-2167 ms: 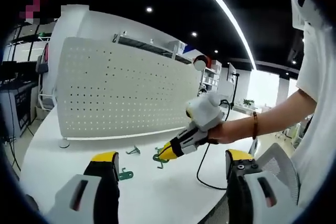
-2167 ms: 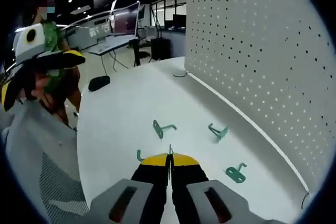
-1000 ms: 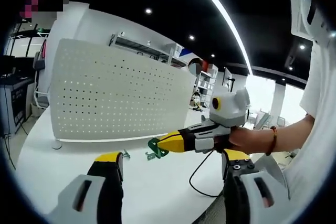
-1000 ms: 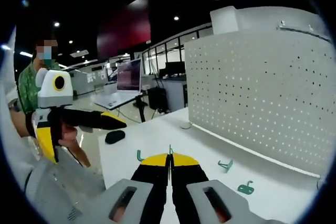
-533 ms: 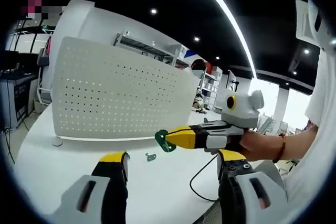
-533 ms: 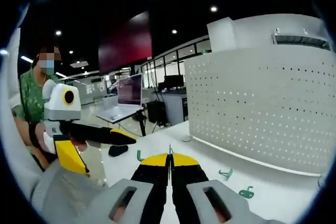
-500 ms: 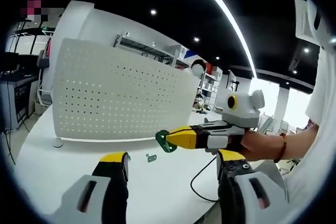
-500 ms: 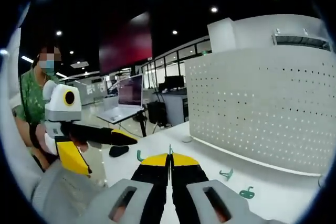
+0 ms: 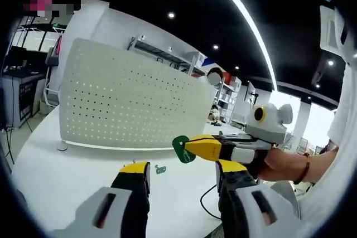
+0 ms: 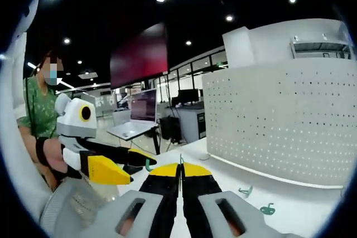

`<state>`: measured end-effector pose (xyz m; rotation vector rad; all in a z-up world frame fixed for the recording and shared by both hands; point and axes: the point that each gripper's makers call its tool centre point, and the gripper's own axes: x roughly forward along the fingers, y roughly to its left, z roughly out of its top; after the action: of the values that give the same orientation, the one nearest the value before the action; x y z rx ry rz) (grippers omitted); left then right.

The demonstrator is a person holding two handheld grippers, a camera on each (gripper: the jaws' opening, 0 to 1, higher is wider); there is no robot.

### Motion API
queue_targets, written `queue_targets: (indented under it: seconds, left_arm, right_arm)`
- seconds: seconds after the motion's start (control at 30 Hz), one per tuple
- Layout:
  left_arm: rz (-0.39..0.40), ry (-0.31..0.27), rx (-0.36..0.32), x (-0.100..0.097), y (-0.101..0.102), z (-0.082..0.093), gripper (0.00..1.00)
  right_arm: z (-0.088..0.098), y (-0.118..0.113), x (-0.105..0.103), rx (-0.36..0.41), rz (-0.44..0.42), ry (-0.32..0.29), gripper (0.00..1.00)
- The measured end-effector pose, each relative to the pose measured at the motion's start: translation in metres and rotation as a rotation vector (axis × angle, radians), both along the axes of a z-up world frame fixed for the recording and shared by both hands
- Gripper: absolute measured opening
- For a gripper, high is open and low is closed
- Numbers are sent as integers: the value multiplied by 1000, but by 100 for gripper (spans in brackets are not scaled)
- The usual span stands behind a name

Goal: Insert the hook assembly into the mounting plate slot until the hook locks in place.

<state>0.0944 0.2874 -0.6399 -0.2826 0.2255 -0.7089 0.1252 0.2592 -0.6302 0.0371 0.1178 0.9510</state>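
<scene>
R gripper point(image 9: 192, 147) comes into the left gripper view from the right, held roughly level above the white table point(image 9: 67, 176), yellow tips clenched on a green hook point(image 9: 181, 149). Hook sticks out past the tips toward the left, flat rounded plate end leading; long axis looks roughly in line w/ the jaws, exact tilt hard to tell. It hangs in the air, well short of the white pegboard mounting plate point(image 9: 134, 107), which stands upright at the far side of the table. In the right gripper view the R gripper's point(image 10: 179, 167) jaws are pressed together, w/ a thin green sliver of the hook point(image 10: 181, 160) poking up between the tips.

L gripper point(image 9: 181, 172): jaws spread wide, nothing between them, low over the near table. In the right gripper view it point(image 10: 125, 171) shows at left, a hand point(image 10: 53, 157) around it.

1 spare green hook point(image 9: 160, 169) lies on the table in the left gripper view; 2 point(image 10: 244, 192) point(image 10: 267, 209) lie near the plate's point(image 10: 290, 126) foot in the right gripper view.
</scene>
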Motion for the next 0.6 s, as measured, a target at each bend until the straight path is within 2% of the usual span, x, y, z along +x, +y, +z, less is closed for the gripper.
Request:
queue_targets:
  seconds: [0.33,0.47,0.6]
  left_arm:
    - [0,14,-34,-1,-2,6,38]
    - [6,32,-90,-2,-2,10,31]
    - [10,32,-103,-1,-1,13,26]
  right_arm:
    - [11,5,-8,37,11,-22,0]
    - [14,7,-10,46,14,-28,0]
    - [16,9,-12,43,16,-35,0]
